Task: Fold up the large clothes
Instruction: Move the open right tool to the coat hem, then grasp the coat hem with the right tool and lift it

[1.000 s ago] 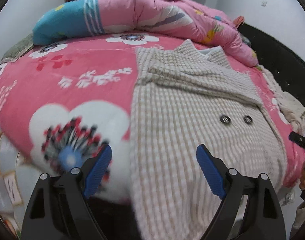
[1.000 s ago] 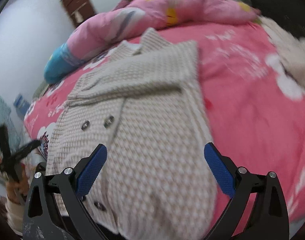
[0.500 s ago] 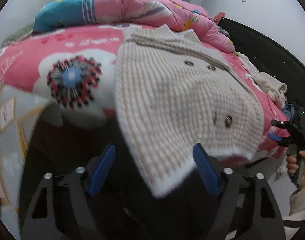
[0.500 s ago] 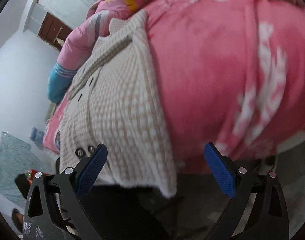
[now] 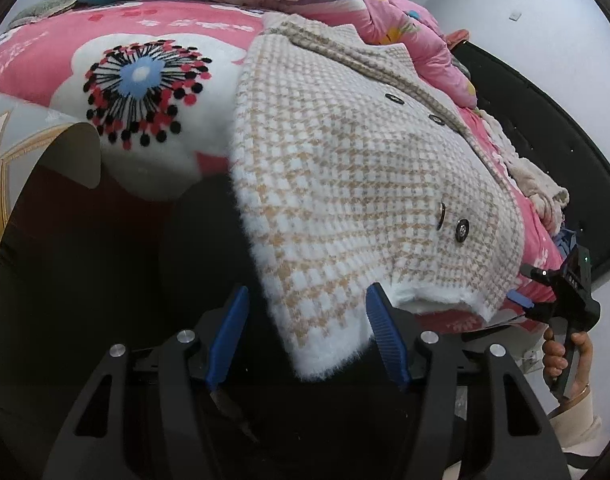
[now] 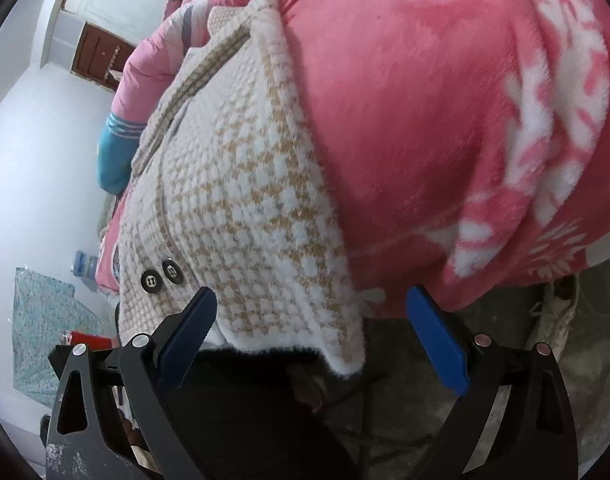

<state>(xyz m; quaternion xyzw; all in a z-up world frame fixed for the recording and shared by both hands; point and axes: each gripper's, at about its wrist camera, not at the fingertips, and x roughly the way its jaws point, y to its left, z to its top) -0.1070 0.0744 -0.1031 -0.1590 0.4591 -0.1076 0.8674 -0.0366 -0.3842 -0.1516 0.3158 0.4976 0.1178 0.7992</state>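
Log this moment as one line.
left gripper: open, at coat hem corner | right gripper: open, at other corner | coat overhangs bed

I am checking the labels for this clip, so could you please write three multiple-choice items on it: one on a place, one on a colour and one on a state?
1. Where does the coat's bottom edge lie?
A. Over the bed's edge
B. Under the quilt
C. On the floor

2. What colour are the pads on both grippers?
A. Red
B. Blue
C. Green

3. How does the left gripper stand?
A. Shut on the coat
B. Shut and empty
C. Open, a hem corner between its pads

Answers:
1 A, the hem hangs past the pink blanket.
2 B, both views show blue pads.
3 C, there is a gap on each side of the cloth; the right gripper is open too.
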